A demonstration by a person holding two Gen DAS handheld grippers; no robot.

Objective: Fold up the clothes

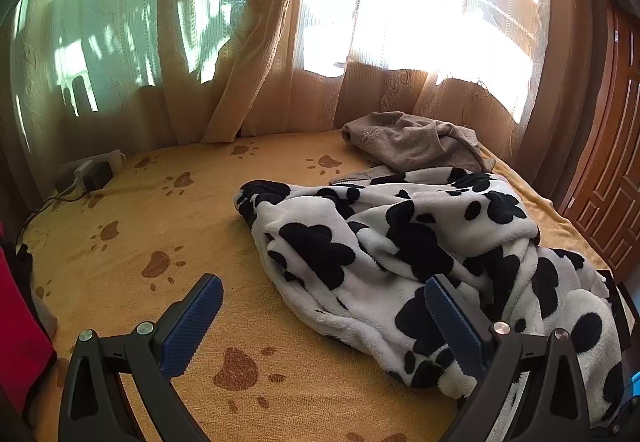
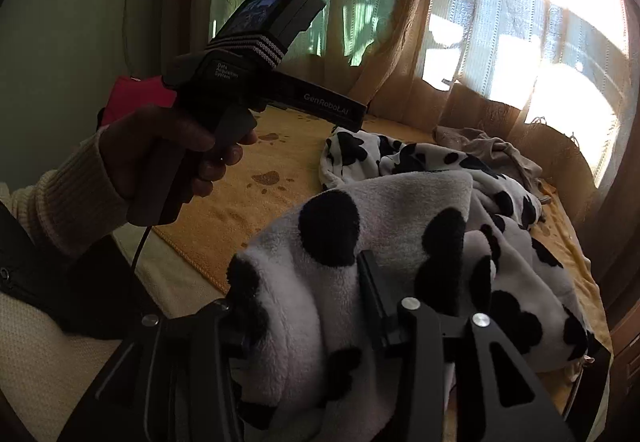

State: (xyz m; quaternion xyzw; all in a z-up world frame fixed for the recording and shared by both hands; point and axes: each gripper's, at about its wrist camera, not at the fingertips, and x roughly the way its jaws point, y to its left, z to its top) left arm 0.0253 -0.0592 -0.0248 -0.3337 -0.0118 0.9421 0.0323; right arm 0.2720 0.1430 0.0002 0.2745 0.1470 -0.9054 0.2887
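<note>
Left gripper [image 1: 320, 306] hangs above the bed [image 1: 120, 226], its blue-padded fingers [image 1: 192, 326] spread wide and holding nothing. Right gripper [image 2: 304, 298] pinches a bunched edge of the cow-print fleece [image 2: 360, 209], lifted off the yellow paw-print cover while the rest lies crumpled on the bed. A beige garment [image 1: 416, 141] sits behind it near the curtains [image 1: 240, 41].

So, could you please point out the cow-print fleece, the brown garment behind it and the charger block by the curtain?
cow-print fleece [image 1: 376, 254]: left wrist view, middle of the heap.
brown garment [image 1: 416, 141]: left wrist view, its top fold.
charger block [image 1: 97, 174]: left wrist view, its dark body.
</note>
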